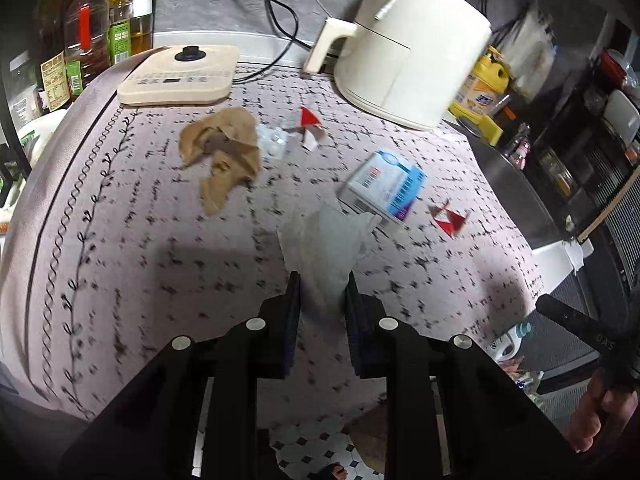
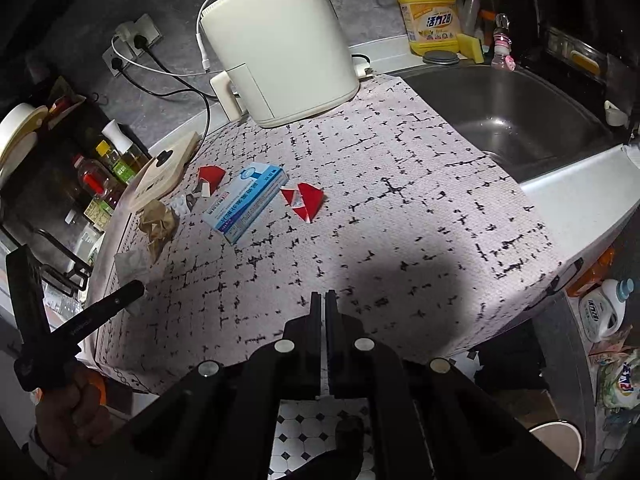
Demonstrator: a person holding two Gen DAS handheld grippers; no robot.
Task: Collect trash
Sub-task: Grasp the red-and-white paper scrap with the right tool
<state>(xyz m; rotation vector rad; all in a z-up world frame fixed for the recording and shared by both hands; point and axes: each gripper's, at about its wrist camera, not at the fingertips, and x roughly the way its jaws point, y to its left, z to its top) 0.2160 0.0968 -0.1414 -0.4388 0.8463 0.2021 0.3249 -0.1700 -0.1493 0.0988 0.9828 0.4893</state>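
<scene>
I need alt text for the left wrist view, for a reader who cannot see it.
The left tongs grip a crumpled white tissue above a patterned tablecloth. Beyond lie brown crumpled paper, a blue and white box and red paper scraps, with a cream air fryer behind.

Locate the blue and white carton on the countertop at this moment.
In the right wrist view the blue and white carton lies flat on the patterned cloth, left of centre, between two red paper scraps, in front of the white air fryer.
</scene>
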